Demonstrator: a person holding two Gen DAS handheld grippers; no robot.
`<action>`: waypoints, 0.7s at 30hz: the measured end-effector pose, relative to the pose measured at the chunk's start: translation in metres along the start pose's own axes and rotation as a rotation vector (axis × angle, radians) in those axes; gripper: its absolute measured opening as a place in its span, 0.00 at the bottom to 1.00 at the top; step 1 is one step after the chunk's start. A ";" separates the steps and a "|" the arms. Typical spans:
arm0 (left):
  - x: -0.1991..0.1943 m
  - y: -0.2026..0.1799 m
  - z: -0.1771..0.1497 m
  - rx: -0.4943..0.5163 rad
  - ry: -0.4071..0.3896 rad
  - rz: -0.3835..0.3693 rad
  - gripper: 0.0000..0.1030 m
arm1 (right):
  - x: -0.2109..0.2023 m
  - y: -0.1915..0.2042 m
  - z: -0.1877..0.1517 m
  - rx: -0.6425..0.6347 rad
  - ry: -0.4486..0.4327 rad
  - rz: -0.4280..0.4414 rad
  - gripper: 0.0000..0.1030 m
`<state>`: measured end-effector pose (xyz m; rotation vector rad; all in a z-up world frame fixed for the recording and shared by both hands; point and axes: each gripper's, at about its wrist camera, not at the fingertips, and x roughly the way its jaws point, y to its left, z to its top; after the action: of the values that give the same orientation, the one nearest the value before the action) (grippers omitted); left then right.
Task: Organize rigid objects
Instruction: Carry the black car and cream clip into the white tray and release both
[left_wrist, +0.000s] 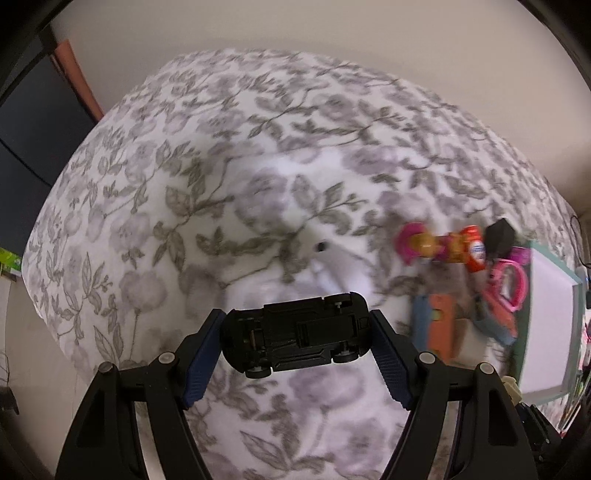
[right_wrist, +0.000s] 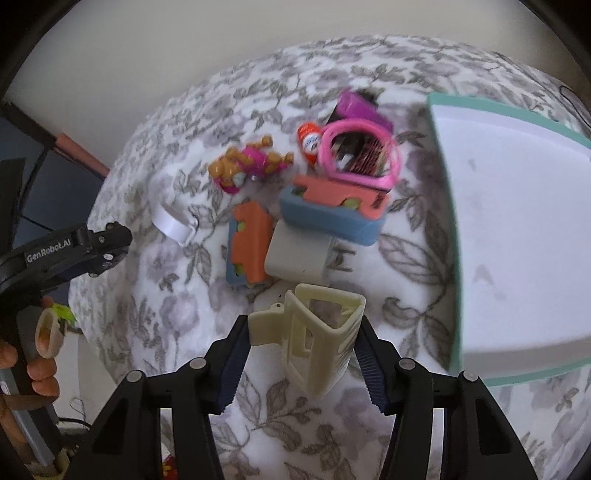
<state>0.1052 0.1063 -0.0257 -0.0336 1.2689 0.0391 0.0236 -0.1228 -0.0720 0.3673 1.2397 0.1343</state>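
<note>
My left gripper (left_wrist: 295, 339) is shut on a black toy car (left_wrist: 295, 338), held belly-up and crosswise above the flowered bedspread (left_wrist: 221, 166). My right gripper (right_wrist: 301, 347) is shut on a cream plastic holder (right_wrist: 317, 343), lifted off the bed. Beyond it lies a heap of toys: an orange and blue block (right_wrist: 248, 245), a larger blue and coral block (right_wrist: 332, 210), a grey-white box (right_wrist: 297, 254), a pink frame (right_wrist: 360, 155), a pink and orange figure (right_wrist: 251, 162), an orange bottle (right_wrist: 309, 142) and a purple piece (right_wrist: 360, 105).
A white box with a teal rim (right_wrist: 517, 221) stands at the right of the heap; the box (left_wrist: 546, 325) also shows in the left wrist view. A white strip (right_wrist: 171, 225) lies left of the toys. A person's hand (right_wrist: 40, 373) holds the left gripper's handle (right_wrist: 55, 254) at far left.
</note>
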 end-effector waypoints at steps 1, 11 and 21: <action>-0.005 -0.006 0.000 0.009 -0.006 -0.001 0.75 | -0.007 -0.004 0.001 0.015 -0.015 0.010 0.57; -0.050 -0.077 -0.005 0.073 -0.056 -0.053 0.75 | -0.061 -0.039 0.016 0.094 -0.174 -0.032 0.57; -0.053 -0.167 -0.016 0.162 -0.072 -0.072 0.75 | -0.089 -0.096 0.028 0.212 -0.271 -0.195 0.57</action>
<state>0.0823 -0.0620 0.0203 0.0615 1.1945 -0.1240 0.0118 -0.2444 -0.0173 0.4301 1.0161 -0.2100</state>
